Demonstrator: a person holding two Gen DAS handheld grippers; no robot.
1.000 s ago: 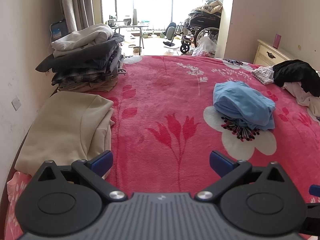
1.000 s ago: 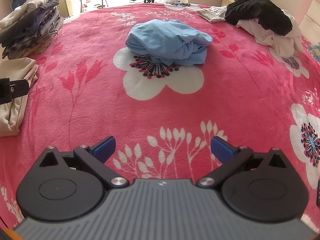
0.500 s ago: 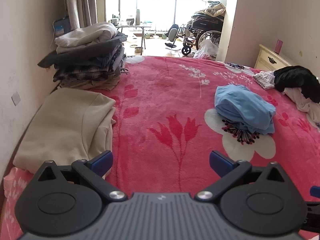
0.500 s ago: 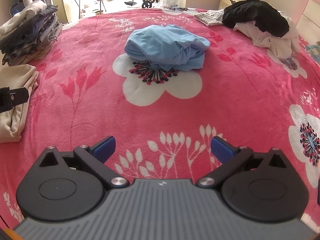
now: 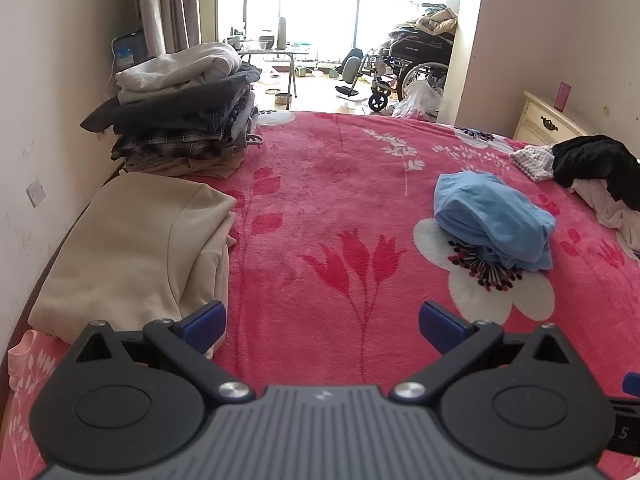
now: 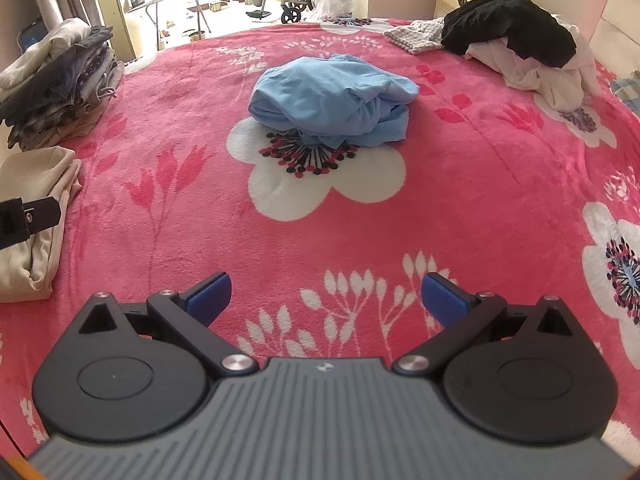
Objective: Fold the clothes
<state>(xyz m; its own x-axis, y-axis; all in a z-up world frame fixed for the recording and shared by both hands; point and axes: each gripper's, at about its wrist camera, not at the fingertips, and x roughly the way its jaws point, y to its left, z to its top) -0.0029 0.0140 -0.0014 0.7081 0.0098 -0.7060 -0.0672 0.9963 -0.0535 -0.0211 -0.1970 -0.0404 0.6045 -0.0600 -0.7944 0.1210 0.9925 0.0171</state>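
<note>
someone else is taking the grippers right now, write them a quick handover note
Left gripper: open, holding nothing, above the bed beside the folded beige garment.
Right gripper: open, holding nothing, facing the crumpled blue garment mid-bed on the pink blanket.
Done: folded stack against the wall, with the beige piece lying in front of it.
Left: the blue garment, then the unfolded pile of black garment and white clothes near the nightstand side. The blue one looks like the likely next pick.
</note>
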